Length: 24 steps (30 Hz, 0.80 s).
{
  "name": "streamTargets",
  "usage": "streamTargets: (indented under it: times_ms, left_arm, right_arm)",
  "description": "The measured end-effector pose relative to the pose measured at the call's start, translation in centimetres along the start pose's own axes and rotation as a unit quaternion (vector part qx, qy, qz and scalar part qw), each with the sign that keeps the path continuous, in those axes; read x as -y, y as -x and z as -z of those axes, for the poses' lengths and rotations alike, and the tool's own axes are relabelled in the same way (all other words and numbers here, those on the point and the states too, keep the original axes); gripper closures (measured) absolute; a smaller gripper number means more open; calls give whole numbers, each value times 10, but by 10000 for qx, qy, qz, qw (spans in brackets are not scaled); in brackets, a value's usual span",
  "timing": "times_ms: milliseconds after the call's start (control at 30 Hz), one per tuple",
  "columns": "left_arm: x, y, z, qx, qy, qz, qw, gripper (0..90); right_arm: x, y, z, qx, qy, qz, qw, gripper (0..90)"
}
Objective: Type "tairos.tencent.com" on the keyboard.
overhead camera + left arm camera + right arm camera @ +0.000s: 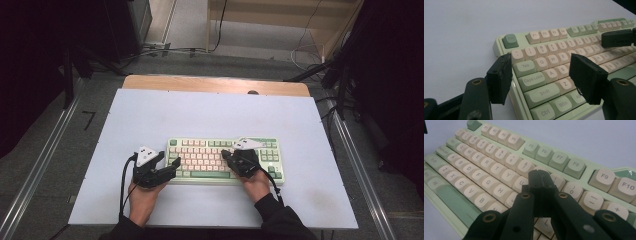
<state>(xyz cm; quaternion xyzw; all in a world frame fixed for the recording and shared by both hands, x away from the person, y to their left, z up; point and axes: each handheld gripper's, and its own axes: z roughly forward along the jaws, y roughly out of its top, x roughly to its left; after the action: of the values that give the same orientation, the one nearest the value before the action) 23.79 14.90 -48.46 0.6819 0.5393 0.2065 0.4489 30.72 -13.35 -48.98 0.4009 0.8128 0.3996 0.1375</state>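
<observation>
A white rectangular worktop point(150, 120) is seen, and toward its 6 o'clock edge lies a pale green plastic keyboard with cream keycaps point(200, 157). At the keyboard's 9 o'clock end the left tool point(167, 162) is held with jaws spread, nothing between them. The right tool point(539, 178), jaws pressed together, is poised on the I and O keys; a keypress is judged under way, with further typing left.

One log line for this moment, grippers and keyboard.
left gripper: open, at keyboard's left end | right gripper: shut, tips over the keys | table
</observation>
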Motion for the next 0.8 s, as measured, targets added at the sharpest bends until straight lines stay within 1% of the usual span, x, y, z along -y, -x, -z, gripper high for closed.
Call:
streamTargets:
  times_ms: [133, 267, 400, 467, 533, 600, 700, 800]
  left_arm:
    - [0, 0, 0, 5, -9, -18, 10000, 356]
    - [0, 0, 0, 13, 6, -5, 10000, 356]
    - [0, 0, 0, 17, 7, -4, 10000, 356]
    - [0, 0, 0, 32, 7, -13, 10000, 356]
    - [-1, 0, 0, 39, 7, -20, 10000, 356]
    - [-1, 0, 0, 47, 9, -21, 10000, 356]
    - [-1, 0, 0, 50, 8, -24, 10000, 356]
    - [-1, 0, 0, 72, 20, -18, 10000, 368]
  right_arm:
    - [0, 0, -1, -6, -129, -1, 9999, 877]
    - [-1, -1, 1, -31, -38, -26, 10000, 874]
    - [-2, -1, 4, -77, 51, -51, 9999, 748]
    - [-3, 0, 5, -95, 102, -116, 9998, 604]
    - [-3, 0, 7, -75, 152, -98, 9998, 455]
    - [-3, 0, 8, -76, 169, -108, 9998, 367]
    - [-3, 1, 10, -59, 207, -119, 9997, 291]
    - [-3, 1, 11, -43, 195, -103, 9997, 251]
